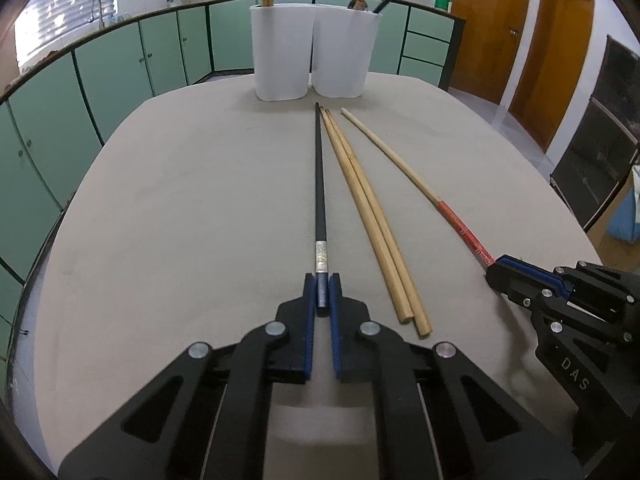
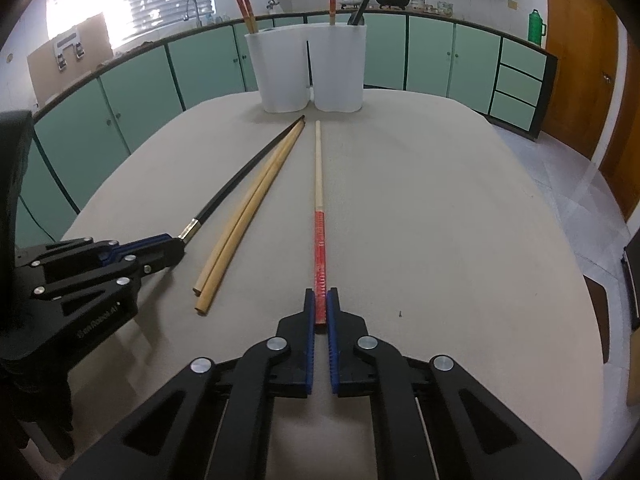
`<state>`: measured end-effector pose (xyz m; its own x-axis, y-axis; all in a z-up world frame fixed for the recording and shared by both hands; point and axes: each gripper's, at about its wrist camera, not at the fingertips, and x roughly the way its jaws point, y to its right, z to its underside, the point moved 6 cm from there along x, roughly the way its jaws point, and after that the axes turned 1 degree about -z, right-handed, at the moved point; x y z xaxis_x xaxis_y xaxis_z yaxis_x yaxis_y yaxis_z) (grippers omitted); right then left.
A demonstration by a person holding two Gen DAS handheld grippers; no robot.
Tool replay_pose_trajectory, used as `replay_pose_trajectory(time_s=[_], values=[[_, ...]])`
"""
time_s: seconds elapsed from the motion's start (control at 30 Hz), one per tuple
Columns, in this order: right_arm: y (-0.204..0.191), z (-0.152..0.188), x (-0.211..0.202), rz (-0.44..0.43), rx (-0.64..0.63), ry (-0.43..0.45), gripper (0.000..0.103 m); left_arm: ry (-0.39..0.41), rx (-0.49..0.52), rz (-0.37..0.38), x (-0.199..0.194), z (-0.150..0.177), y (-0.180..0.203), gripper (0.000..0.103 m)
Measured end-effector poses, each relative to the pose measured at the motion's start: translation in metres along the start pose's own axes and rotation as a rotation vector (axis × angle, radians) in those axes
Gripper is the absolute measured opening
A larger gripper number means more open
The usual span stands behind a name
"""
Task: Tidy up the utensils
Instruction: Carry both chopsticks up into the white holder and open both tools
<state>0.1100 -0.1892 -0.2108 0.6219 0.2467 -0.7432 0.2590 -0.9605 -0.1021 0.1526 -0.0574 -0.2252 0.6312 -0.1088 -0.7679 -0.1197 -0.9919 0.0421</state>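
Left gripper point(image 1: 322, 280): your fingers point(image 1: 308, 300) pinch the handle end of the black chopstick point(image 1: 319, 184), just behind its silver band.
Black chopstick: it lies on the surface point(image 1: 192, 208), tip pointing at the holder.
Right gripper point(image 2: 320, 296): your fingers point(image 2: 309, 312) pinch the red end of the red-handled chopstick point(image 2: 319, 200).
Red-handled chopstick: flat on the surface, pale tip toward the holder.
Wooden chopsticks point(image 1: 372, 220): two plain sticks side by side, touching, between the black and the red-handled one.
Holder point(image 1: 314, 50): a white two-compartment container at the far end of the surface, upright, with several chopsticks standing in it.
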Motion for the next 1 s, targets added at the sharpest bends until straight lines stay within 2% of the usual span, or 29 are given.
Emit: replay_pose_trajectory(time_s=[0.23,0.4,0.8,1.0], values=[[0.003,-0.013,-0.015,0.012,-0.006,0.044,0.006,0.047,0.003,-0.010,-0.020,-0.013,-0.005,0.006],[0.004,-0.028,-0.032,0.013,-0.014,0.086,0.006,0.113,0.001,-0.010,-0.045,-0.030,-0.008,0.006],[0.009,-0.088,-0.087,-0.018,-0.024,0.236,0.006,0.297,0.008,0.001,-0.105,-0.087,-0.012,0.006],[0.008,-0.122,-0.104,-0.049,-0.030,0.290,0.006,0.357,0.022,0.017,-0.119,-0.117,-0.013,0.006]])
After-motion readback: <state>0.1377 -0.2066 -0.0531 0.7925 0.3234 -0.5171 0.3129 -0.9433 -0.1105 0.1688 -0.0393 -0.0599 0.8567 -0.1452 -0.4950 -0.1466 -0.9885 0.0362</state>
